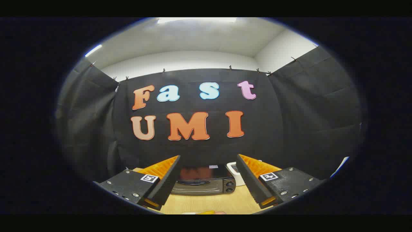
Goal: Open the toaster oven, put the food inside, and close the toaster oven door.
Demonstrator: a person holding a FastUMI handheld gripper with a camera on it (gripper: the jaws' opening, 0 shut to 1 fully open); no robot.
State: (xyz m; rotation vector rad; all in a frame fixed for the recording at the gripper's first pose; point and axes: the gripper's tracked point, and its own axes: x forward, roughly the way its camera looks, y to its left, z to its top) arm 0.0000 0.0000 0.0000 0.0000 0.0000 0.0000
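- The tool (208, 175) is spread wide and holds nothing.
- One toaster oven (203, 182) stands on the tabletop (206, 203) beyond the fingers, its door closed.
- One white object (234, 172) sits beside it.
- A yellowish sliver (206, 212), possibly the food, lies near the tool.
- Risk: a finger could slip off the handle, or push the oven back.

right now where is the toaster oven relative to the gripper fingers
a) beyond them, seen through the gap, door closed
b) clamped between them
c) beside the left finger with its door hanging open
a: the toaster oven sits on the wooden table beyond the open hand-held gripper, framed by the gap between its fingers, door closed.
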